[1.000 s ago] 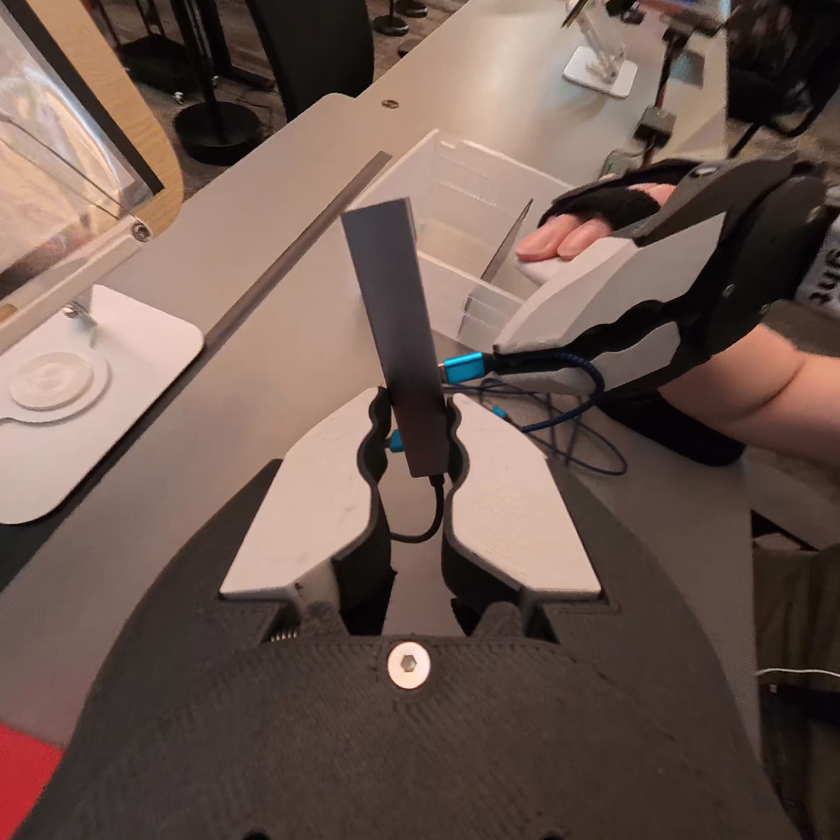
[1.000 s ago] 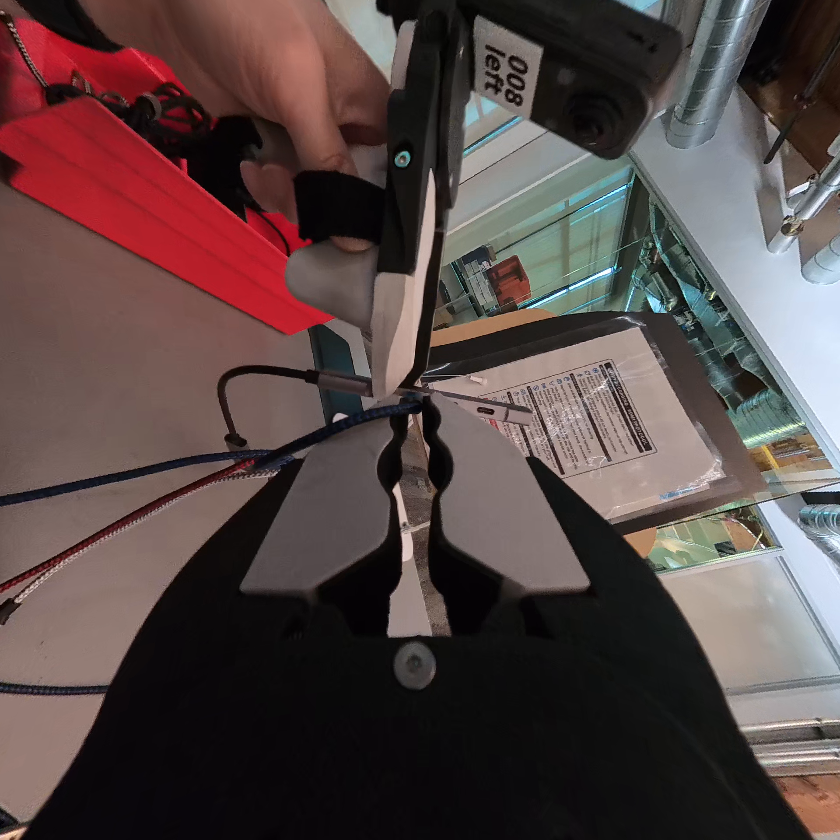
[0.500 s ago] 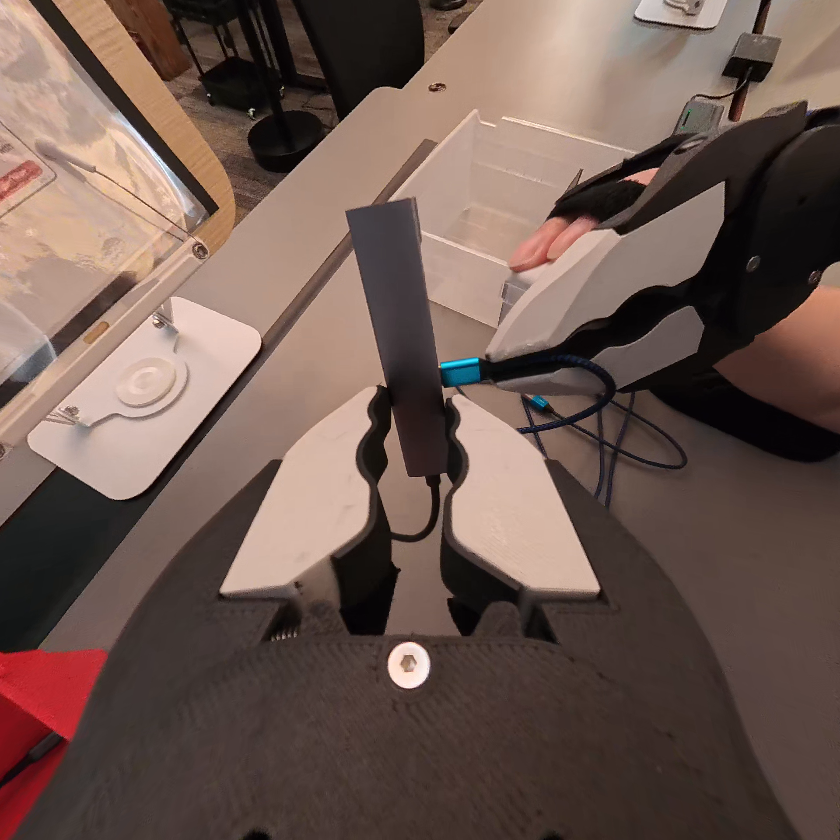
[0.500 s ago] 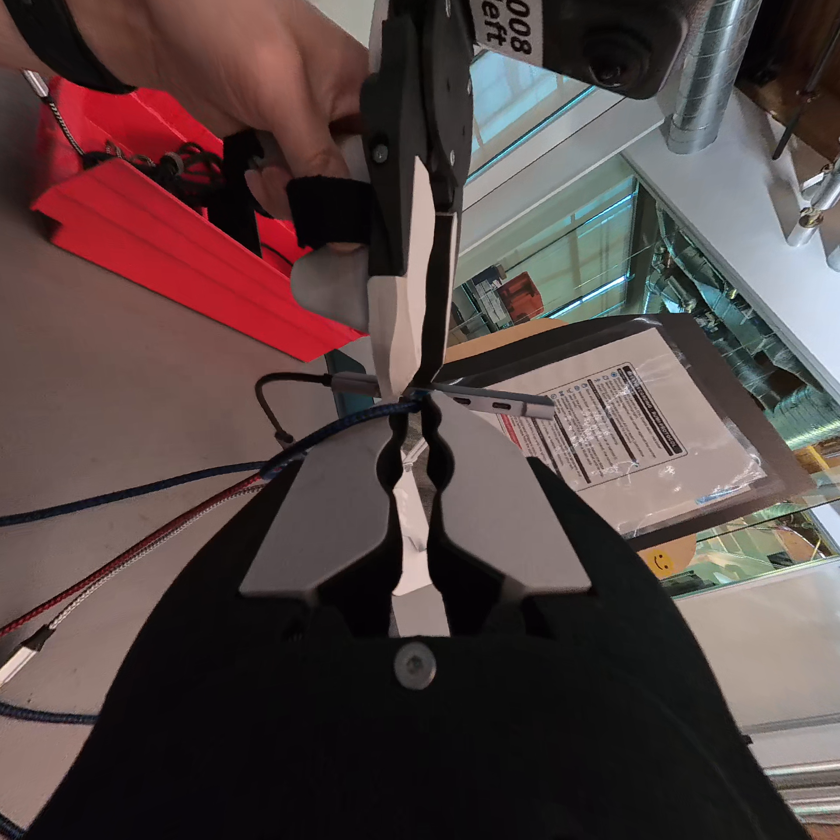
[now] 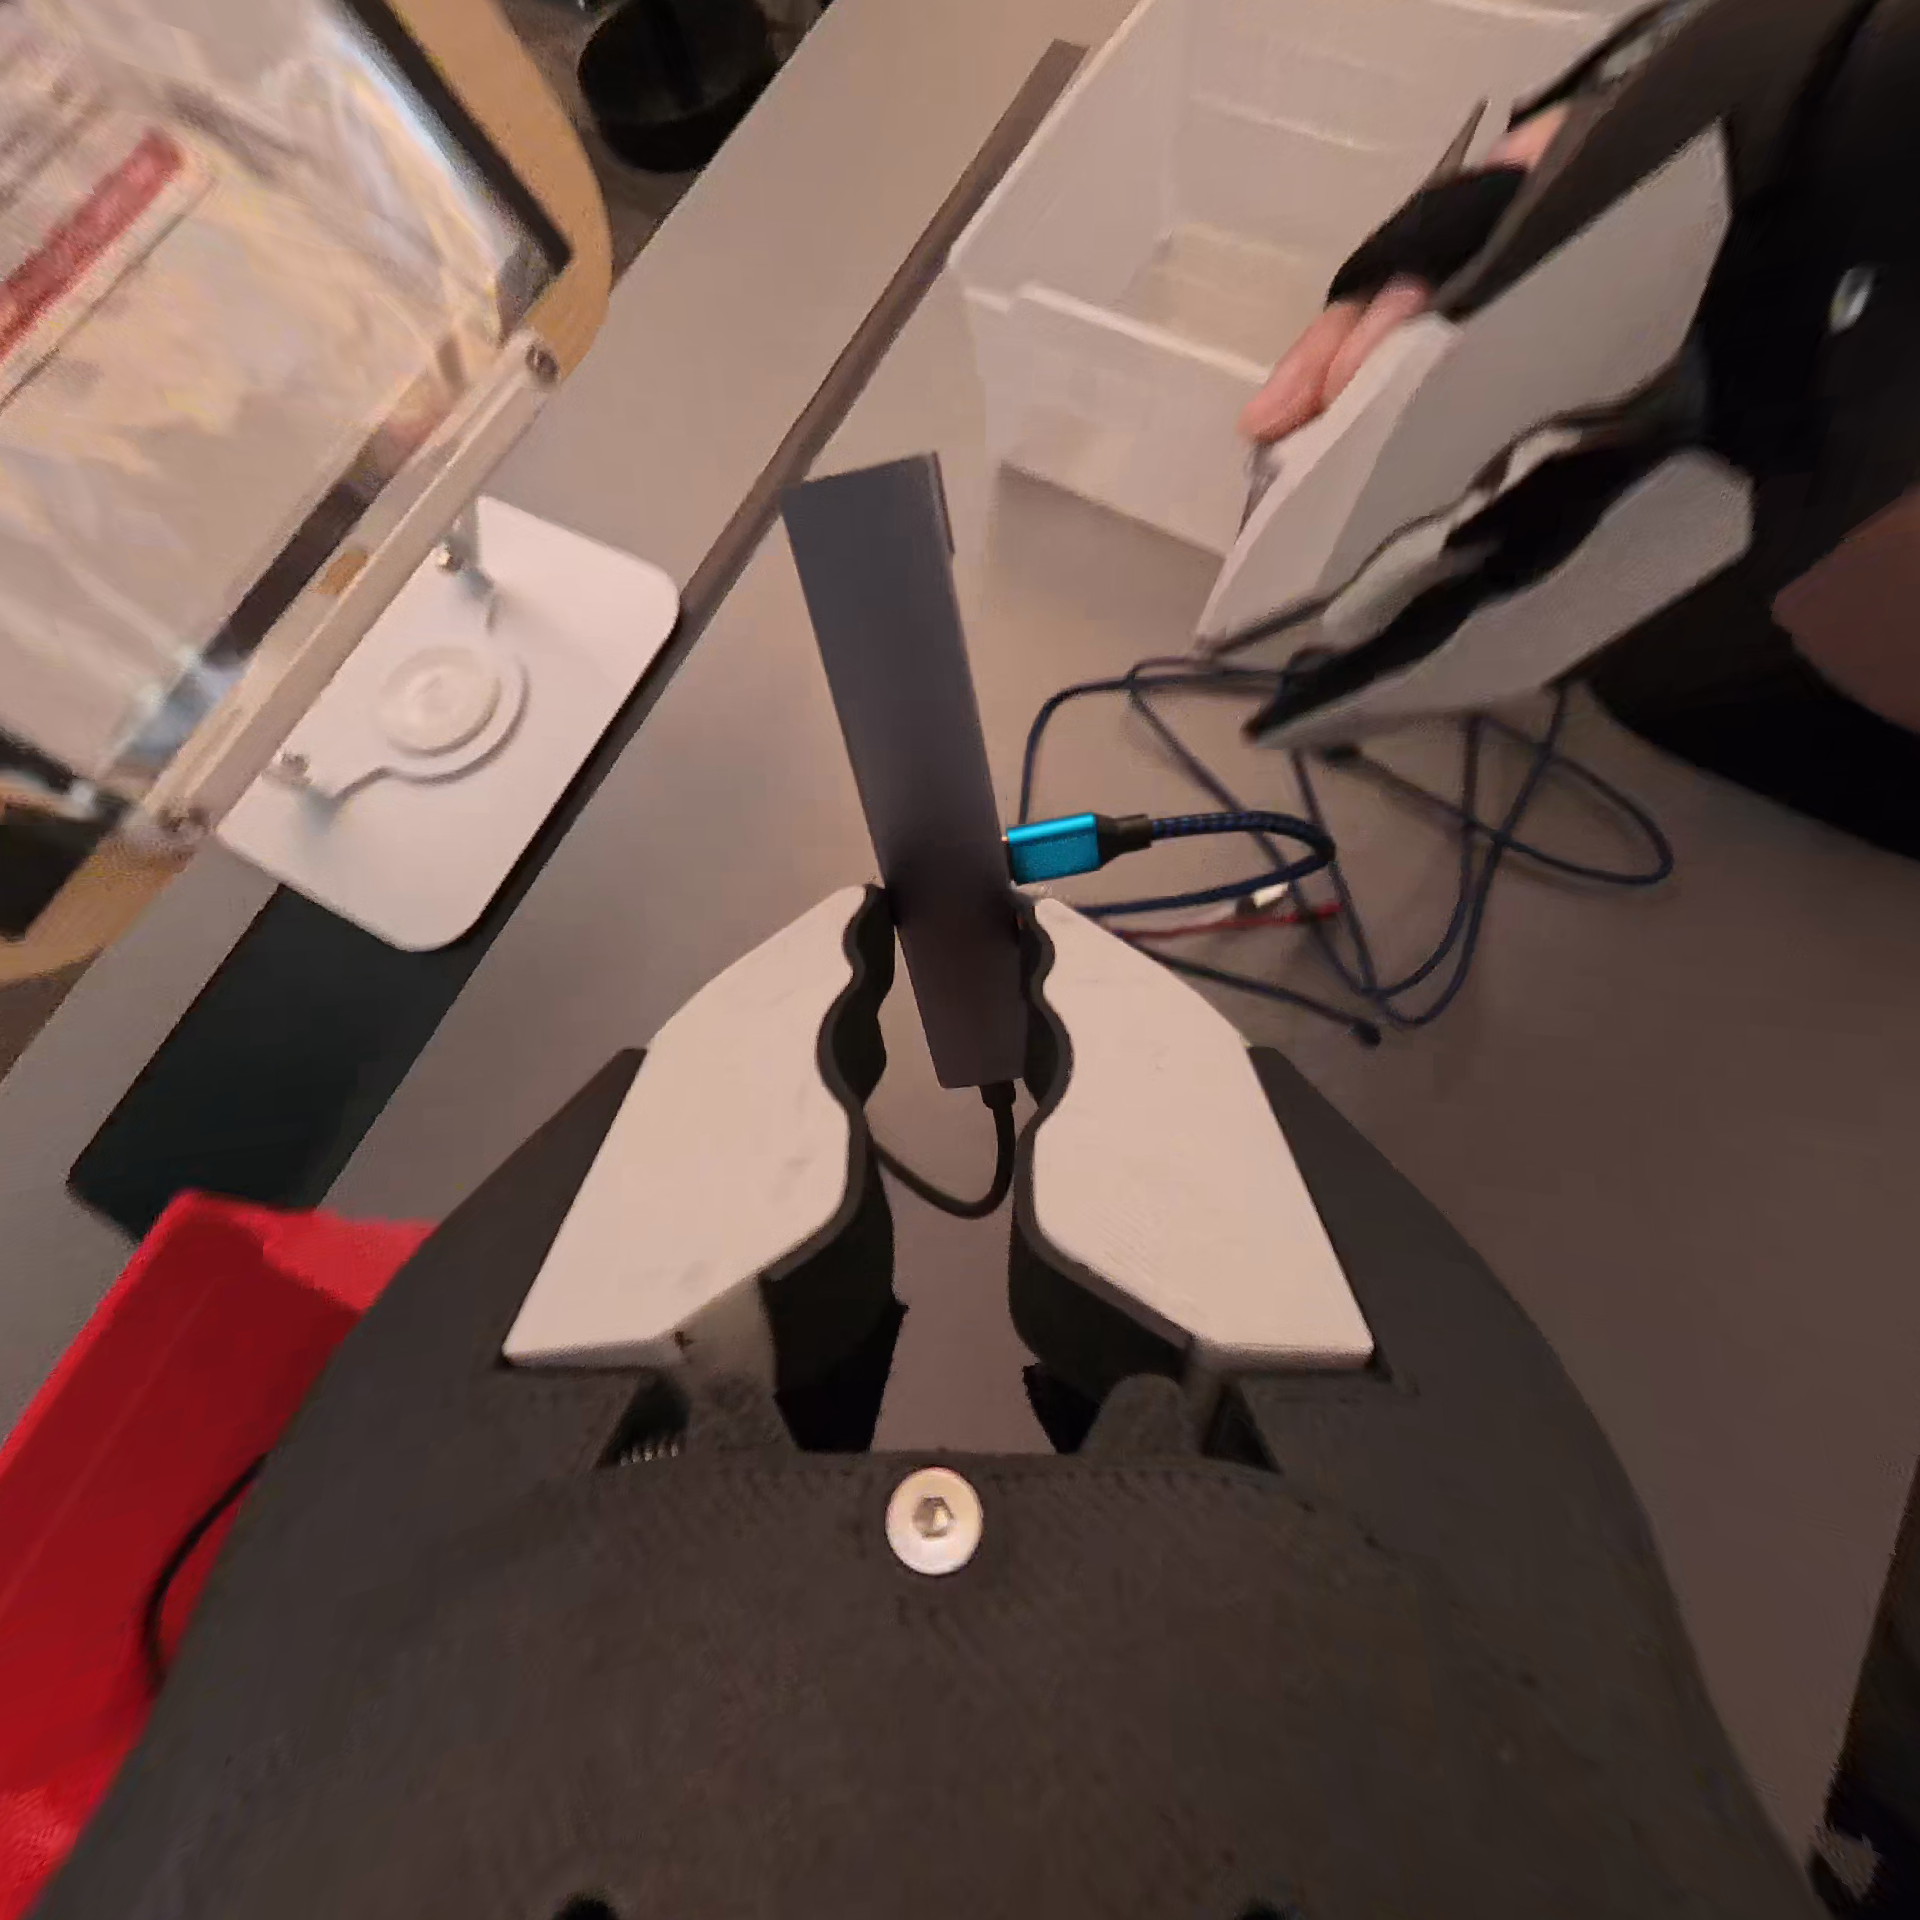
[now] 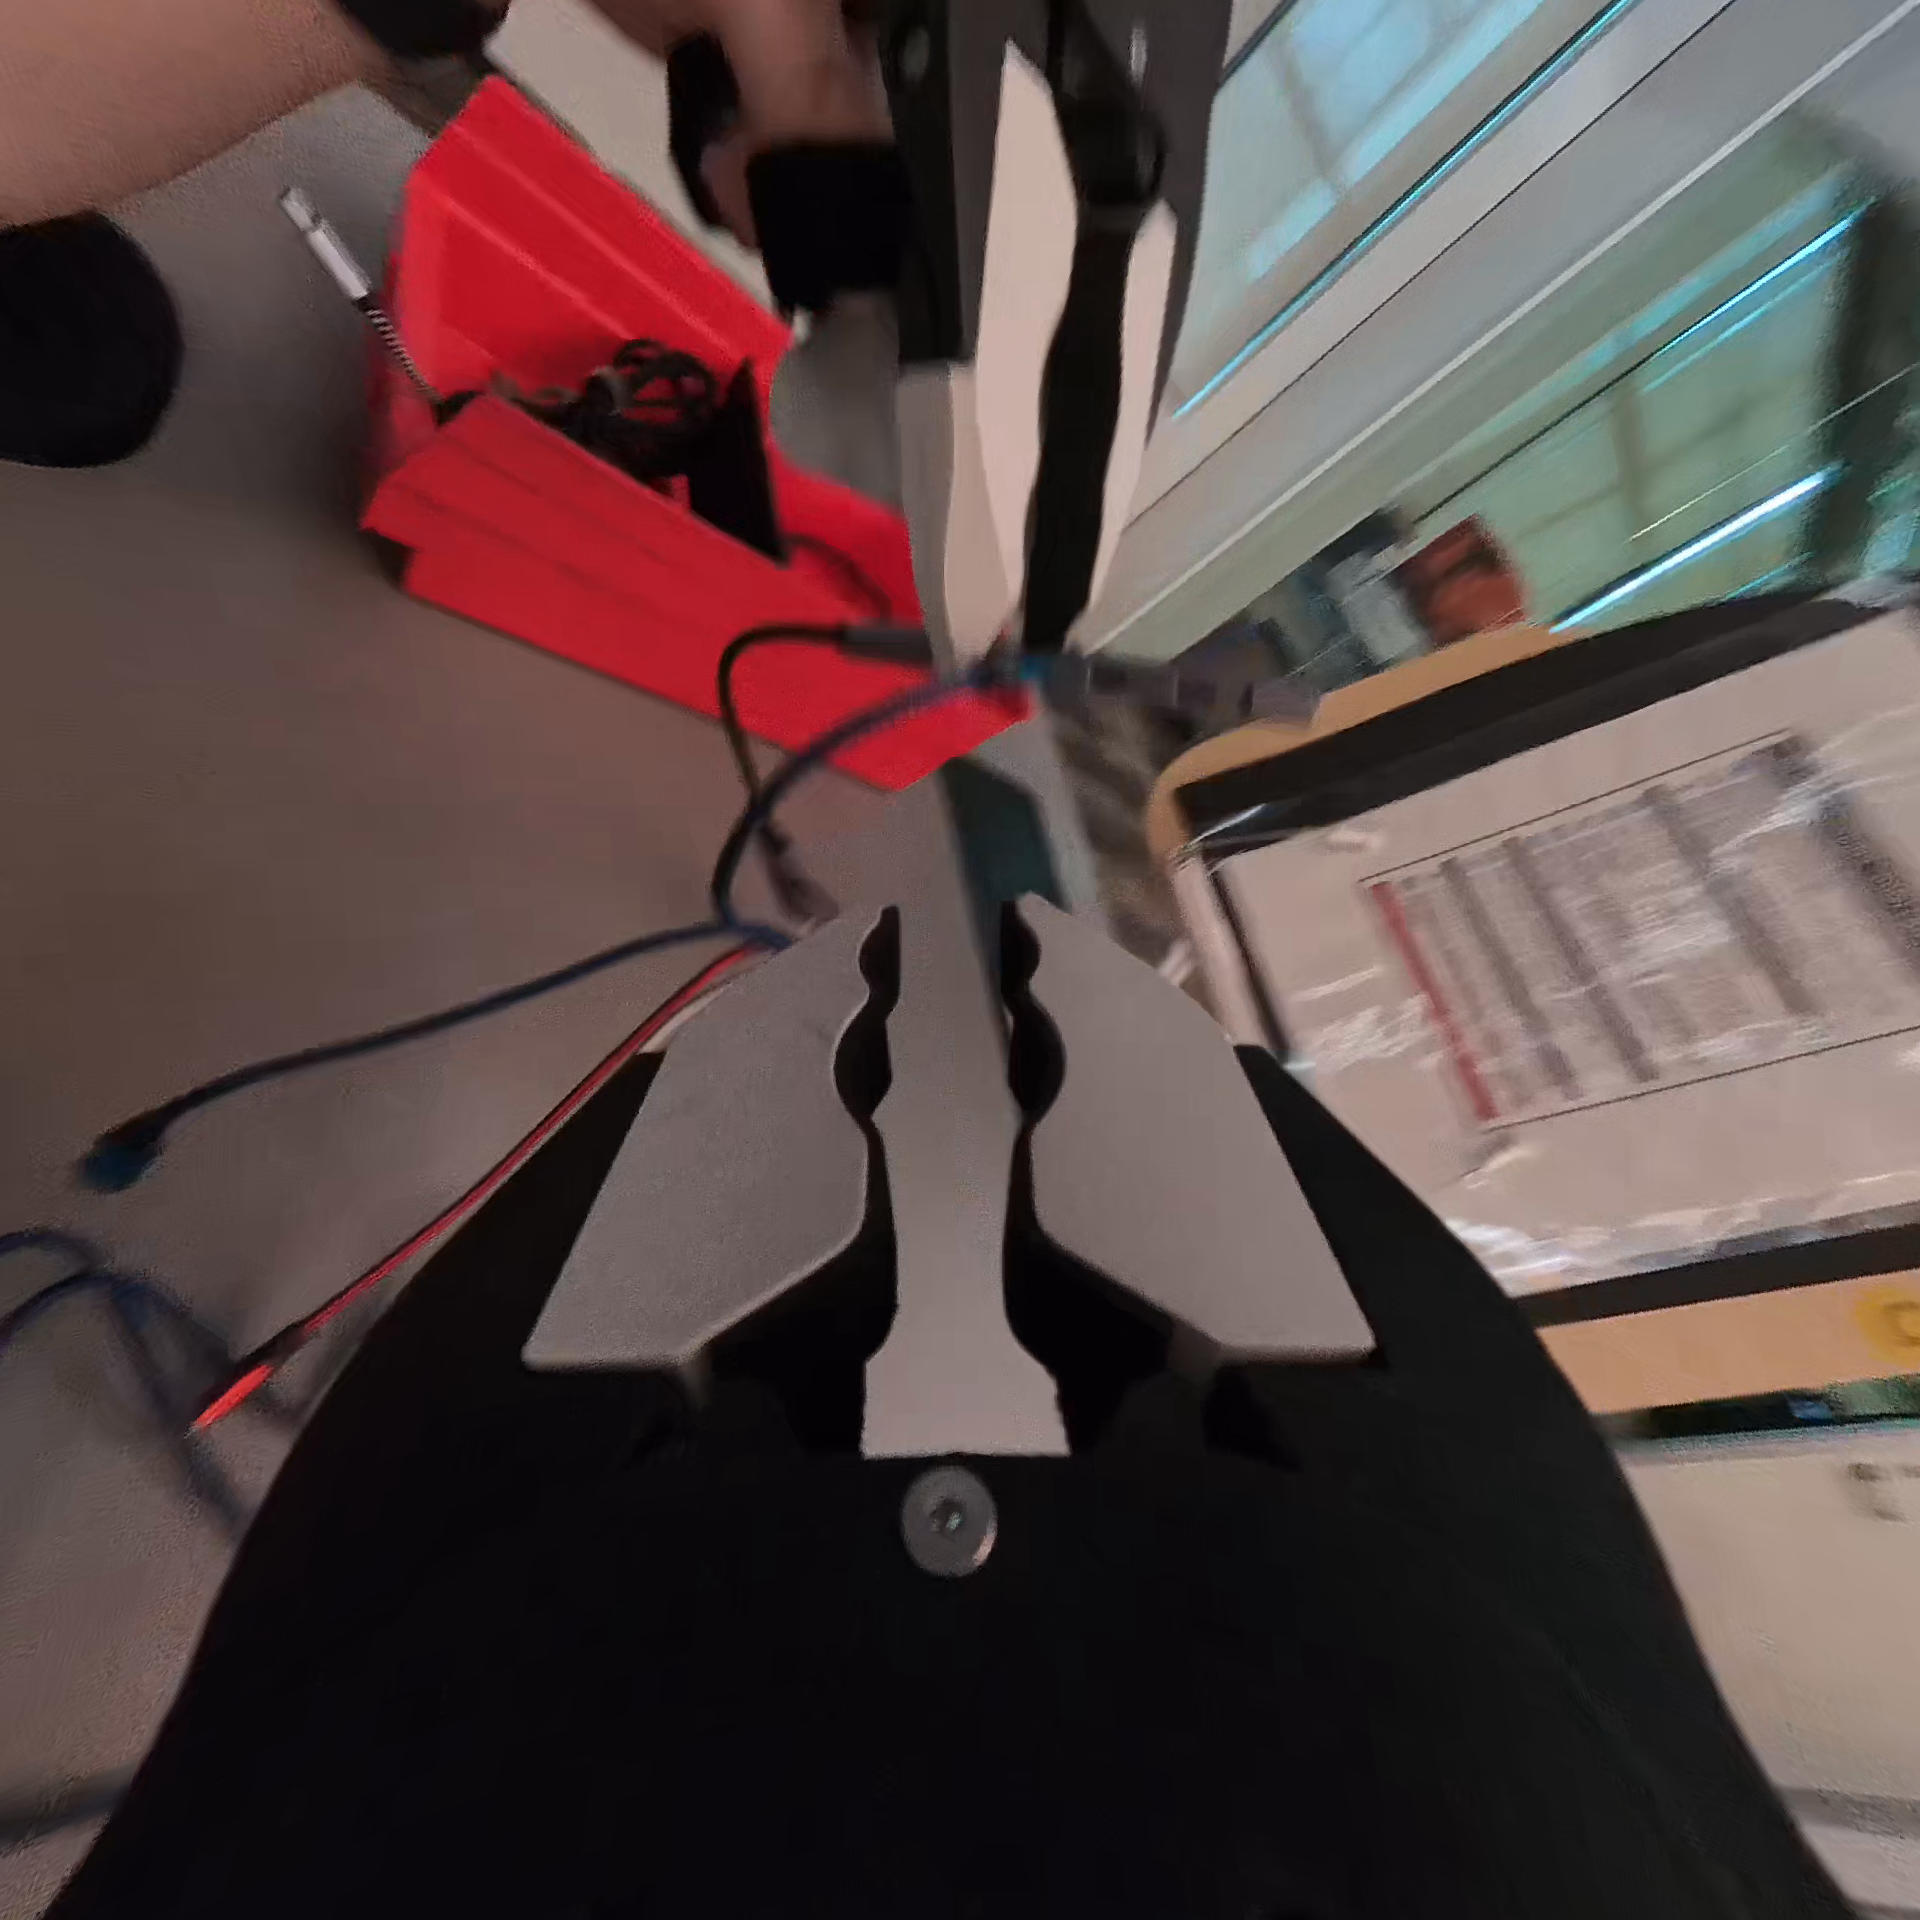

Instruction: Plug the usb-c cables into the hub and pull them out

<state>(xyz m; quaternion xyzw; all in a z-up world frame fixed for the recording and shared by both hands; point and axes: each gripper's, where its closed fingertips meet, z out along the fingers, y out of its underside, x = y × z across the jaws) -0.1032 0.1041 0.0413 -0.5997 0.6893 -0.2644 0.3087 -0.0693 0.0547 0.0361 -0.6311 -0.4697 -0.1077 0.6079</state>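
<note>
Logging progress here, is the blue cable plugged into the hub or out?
Plugged in: the blue cable's cyan connector sits flush against the hub's side, and the right claw has let go.

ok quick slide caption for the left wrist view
Left tongs grip the upright hub with the blue cable plugged into its side; right tongs open and apart.

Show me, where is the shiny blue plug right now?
In the left wrist view, the blue plug is stuck into the right side of the hub, just above the left gripper.
</note>
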